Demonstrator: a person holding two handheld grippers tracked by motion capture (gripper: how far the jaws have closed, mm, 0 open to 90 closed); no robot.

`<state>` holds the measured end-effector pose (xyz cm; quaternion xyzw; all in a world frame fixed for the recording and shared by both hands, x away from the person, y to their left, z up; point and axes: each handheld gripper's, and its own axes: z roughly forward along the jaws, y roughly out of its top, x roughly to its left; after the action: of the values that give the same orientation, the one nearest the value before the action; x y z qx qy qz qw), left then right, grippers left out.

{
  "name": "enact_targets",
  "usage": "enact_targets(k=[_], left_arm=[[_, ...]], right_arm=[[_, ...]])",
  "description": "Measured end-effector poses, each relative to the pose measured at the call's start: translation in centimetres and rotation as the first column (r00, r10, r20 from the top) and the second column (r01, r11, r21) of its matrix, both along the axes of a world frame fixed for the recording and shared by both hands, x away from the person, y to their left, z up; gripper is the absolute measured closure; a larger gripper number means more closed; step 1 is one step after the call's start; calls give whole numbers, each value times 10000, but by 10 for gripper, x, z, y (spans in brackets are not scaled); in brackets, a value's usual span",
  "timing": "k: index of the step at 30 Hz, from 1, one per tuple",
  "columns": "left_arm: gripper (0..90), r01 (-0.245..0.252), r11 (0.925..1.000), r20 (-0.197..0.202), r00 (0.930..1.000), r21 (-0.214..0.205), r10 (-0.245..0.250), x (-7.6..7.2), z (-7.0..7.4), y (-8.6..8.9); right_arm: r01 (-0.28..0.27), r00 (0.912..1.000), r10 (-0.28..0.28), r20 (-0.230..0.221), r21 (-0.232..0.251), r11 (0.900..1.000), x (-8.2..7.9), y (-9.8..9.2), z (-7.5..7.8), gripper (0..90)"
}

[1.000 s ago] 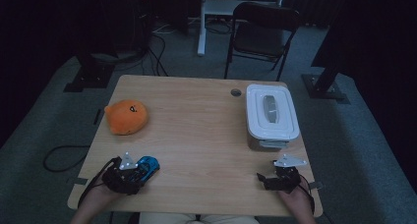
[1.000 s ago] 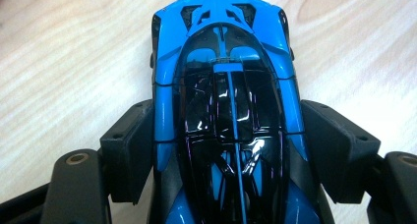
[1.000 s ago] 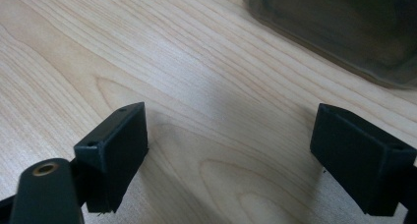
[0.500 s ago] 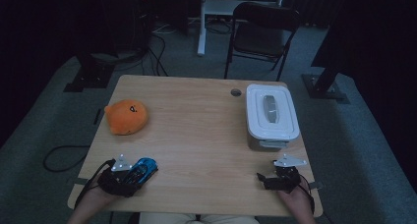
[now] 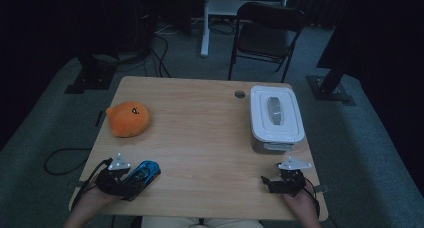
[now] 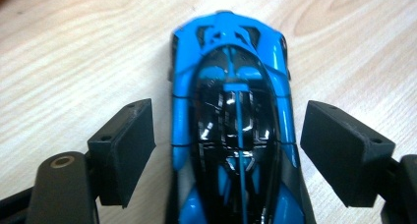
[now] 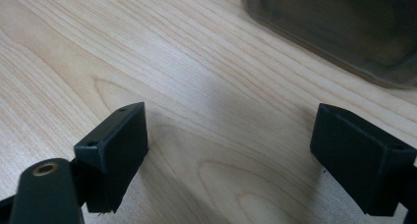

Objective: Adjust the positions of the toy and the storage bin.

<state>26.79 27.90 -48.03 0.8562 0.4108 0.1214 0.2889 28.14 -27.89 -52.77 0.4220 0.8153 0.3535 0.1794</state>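
Toy car (image 6: 231, 135), blue with a black roof, sits on the counter (image 5: 200, 133) at its near left corner, lengthwise between the jaws of the left tool (image 6: 226, 150). In the left tool view a strip of bare wood shows on each side between car and jaw, so neither pad presses on it; the jaws have just been opening, car lying loose between them. In the high view the same car (image 5: 145, 172) points up and to the right, nose clear of the left tool (image 5: 131, 185), which the person's left hand (image 5: 92, 200) holds at the counter edge.

Right tool (image 7: 226, 160), near right corner: jaws spread wide, only wood grain between them, gripping nothing. In the high view the right tool (image 5: 270, 182) rests low over the counter in the right hand (image 5: 300, 200), jaws turned toward the counter's middle.

Farther back on the right: white lidded box (image 5: 276, 117), lid on, handle recess on top, just beyond the right tool; its dark translucent wall (image 7: 339, 32) shows at the top of the right tool view.

Farther back on the left: orange plush toy (image 5: 129, 119), well apart from the car.

Beyond the counter: folding chair (image 5: 267, 33) on the floor.
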Motion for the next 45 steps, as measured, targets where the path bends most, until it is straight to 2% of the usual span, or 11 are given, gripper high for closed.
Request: enact_targets(k=[7, 13, 14, 20, 24, 30, 32, 37, 38, 44, 45], left_arm=[[214, -939, 9954, 734, 9928, -181, 950, 20, 10, 21], [230, -1752, 9843, 1132, 9778, -225, 1766, 43, 11, 39], [230, -2011, 9794, 1215, 9718, -199, 2020, 48, 11, 43], [262, -2613, 9642, 1218, 9565, -459, 2650, 72, 4, 61], [305, -2805, 9591, 1457, 9479, -387, 2832, 85, 2, 65], [355, -3169, 9483, 1292, 9398, -166, 3163, 103, -1, 67], [400, -3336, 9426, 1399, 9326, -173, 3326, 107, -2, 67], [518, -3395, 9404, 1579, 9298, 181, 3326, 112, -5, 62], [569, -3570, 9336, 1710, 9221, 306, 3470, 113, -6, 61], [789, -3631, 9316, 1500, 9221, 173, 3566, 112, -5, 59], [813, -3488, 9371, 1458, 9279, 143, 3432, 112, -5, 57]], right_arm=[[0, 10000, 0, -4, 0, 10000, 0, 0, 0, 139], [-4, 10000, 4, -7, -4, 10000, 0, 0, 0, 138], [-4, 10000, 4, -6, -6, 10000, 0, 0, 0, 139], [-2, 10000, 2, -10, -6, 10000, 0, 0, 0, 139], [-1, 10000, 1, -10, -4, 10000, 0, 0, 0, 139], [-1, 10000, 1, -9, -6, 10000, 0, 0, 0, 139], [-1, 10000, 1, -9, -6, 10000, 0, 0, 0, 139], [-2, 10000, 2, -9, -6, 10000, 0, 0, 0, 139], [0, 10000, 0, -9, -7, 10000, 0, 0, 0, 139], [30, 10000, -30, -14, -7, 10000, 0, 0, 0, 139], [29, 10000, -29, -11, -14, 10000, 0, 0, 0, 139]])
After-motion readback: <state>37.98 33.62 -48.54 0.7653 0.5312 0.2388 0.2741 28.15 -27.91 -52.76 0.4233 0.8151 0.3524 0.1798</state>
